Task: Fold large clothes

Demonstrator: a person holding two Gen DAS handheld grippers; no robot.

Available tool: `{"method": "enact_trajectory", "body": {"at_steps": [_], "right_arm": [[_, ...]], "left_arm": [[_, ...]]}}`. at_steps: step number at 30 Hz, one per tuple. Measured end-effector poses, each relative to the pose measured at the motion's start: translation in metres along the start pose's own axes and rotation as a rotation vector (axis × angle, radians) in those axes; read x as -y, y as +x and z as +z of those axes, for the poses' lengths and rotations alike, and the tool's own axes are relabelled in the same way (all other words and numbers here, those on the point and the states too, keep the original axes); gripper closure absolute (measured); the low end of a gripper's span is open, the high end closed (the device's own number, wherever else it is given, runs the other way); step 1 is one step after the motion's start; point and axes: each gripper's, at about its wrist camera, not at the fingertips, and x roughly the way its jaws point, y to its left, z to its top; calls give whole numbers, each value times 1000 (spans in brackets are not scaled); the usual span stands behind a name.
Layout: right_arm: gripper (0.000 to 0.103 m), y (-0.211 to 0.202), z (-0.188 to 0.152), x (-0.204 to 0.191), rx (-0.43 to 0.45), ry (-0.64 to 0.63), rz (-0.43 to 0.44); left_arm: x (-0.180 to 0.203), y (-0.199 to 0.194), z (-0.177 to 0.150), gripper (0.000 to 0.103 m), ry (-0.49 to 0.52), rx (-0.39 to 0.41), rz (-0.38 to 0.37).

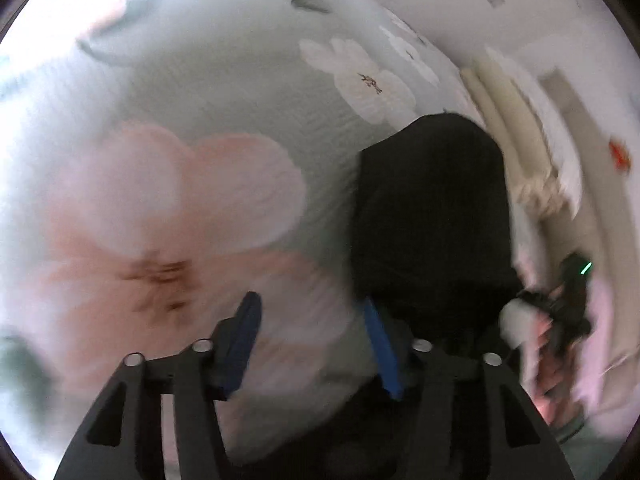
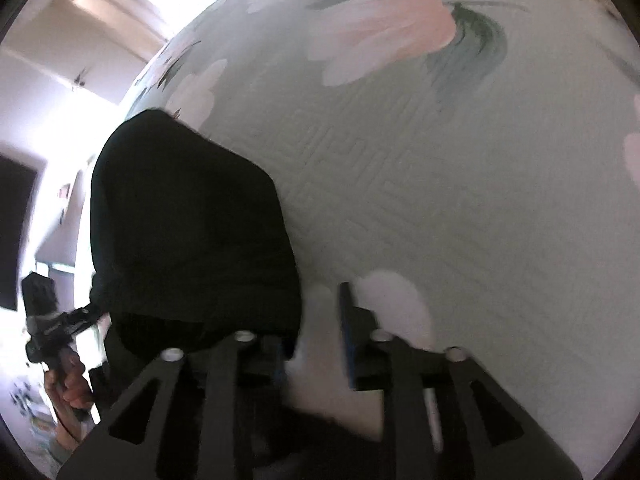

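A black garment (image 1: pixel 432 208) lies bunched on the floral bedspread (image 1: pixel 224 92); it also shows in the right wrist view (image 2: pixel 192 232). My left gripper (image 1: pixel 316 332) is open with blue pads, just left of the garment's edge, nothing between its fingers. My right gripper (image 2: pixel 312 332) is open, its left finger hidden against the garment's right edge. The right gripper shows in the left wrist view (image 1: pixel 568 304) beyond the garment, and the left gripper in the right wrist view (image 2: pixel 48 324), each held by a hand.
The bedspread (image 2: pixel 460 184) is pale green with pink and white flowers. A cream folded blanket (image 1: pixel 508 120) lies at the bed's far edge. A white wall and door (image 2: pixel 100 12) stand beyond the bed.
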Motion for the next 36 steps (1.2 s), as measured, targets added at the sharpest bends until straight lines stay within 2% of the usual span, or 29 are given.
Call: {"method": "enact_trajectory", "body": {"at_steps": [1, 3, 6, 8, 9, 11, 12, 14, 17, 18, 19, 21, 24, 27, 30, 32, 36], "right_arm": [[56, -9, -3, 0, -5, -18, -4], [55, -24, -8, -2, -9, -50, -3], [55, -55, -13, -14, 30, -103, -23], [55, -80, -11, -32, 91, -136, -12], [55, -86, -8, -40, 116, -149, -8], [55, -89, 6, -63, 152, -178, -7], [55, -84, 13, -75, 162, -203, -2], [55, -69, 22, -94, 158, -244, -16], [56, -23, 28, -100, 71, -263, -94], [56, -8, 27, -96, 31, -264, -117], [58, 9, 23, -90, -14, -268, -144], [58, 40, 11, -77, -96, -276, -174], [59, 46, 5, -73, -52, -289, -170], [58, 48, 10, -70, -57, -270, -148], [58, 38, 13, -64, -70, -285, -96], [56, 19, 13, -57, -64, -277, -55], [36, -26, 17, -31, 8, -223, 66]], "left_arm": [[-1, -11, -3, 47, 28, -6, 47], [2, -34, -1, 47, 46, 24, 85], [25, -72, 8, 47, 71, 139, 29], [56, -83, 22, 43, 109, 214, -32], [70, -82, 25, 39, 123, 220, -47], [100, -60, 39, 38, 170, 200, -50], [112, -41, 45, 38, 198, 173, -28], [122, 2, 53, 38, 212, 79, 6], [114, 59, 43, 38, 218, -60, 79], [109, 69, 36, 38, 223, -80, 84], [104, 76, 28, 38, 234, -65, 79], [101, 75, 24, 38, 246, -30, 89], [106, 79, 25, 36, 263, -12, 120], [111, 76, 30, 35, 279, -10, 125], [117, 55, 26, 36, 305, -17, 126], [121, 32, 27, 36, 331, 9, 114], [115, -8, 44, 35, 315, 65, 71]]}}
